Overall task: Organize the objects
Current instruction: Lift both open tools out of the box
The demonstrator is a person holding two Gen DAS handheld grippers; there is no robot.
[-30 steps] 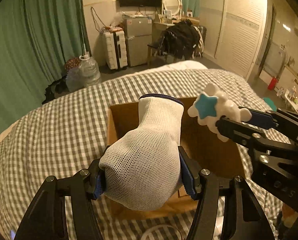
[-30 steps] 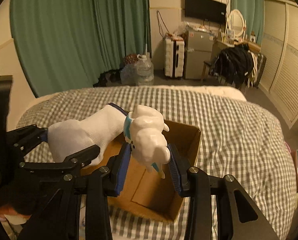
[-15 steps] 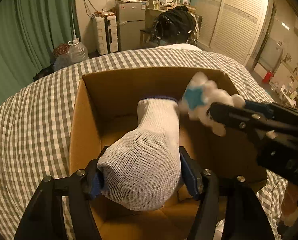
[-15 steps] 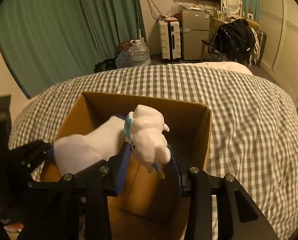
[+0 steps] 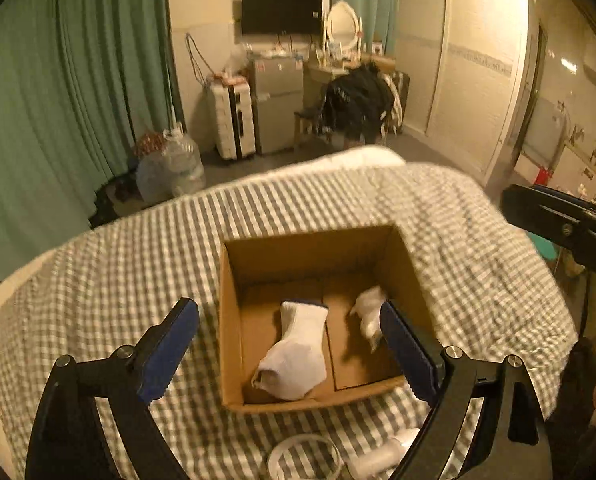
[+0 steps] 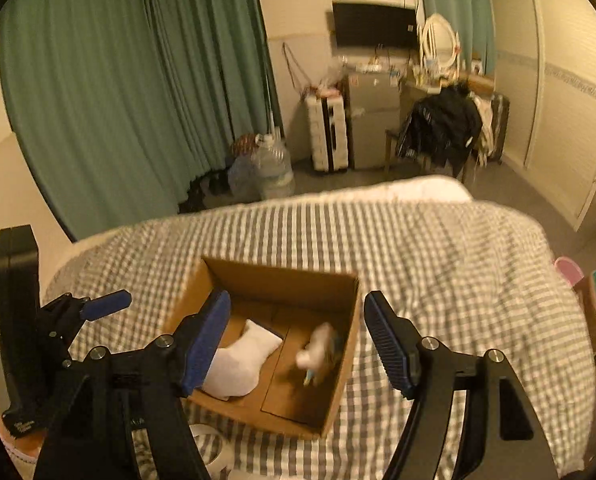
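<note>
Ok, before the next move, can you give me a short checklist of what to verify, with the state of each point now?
1. Left gripper empty: ok. Its jaws have just been opening and nothing is between them.
2. Right gripper empty: ok. Its jaws have just been opening and hold nothing.
3. Glove inside the box: ok. It lies on the box floor.
4. White toy inside the box: ok, but it is blurred, so whether it has come to rest: cannot tell.
5. Box sits flat on the checked bedcover: ok.
6. More things to sort: not ok. A clear round thing lies on the bedcover before the box.
</note>
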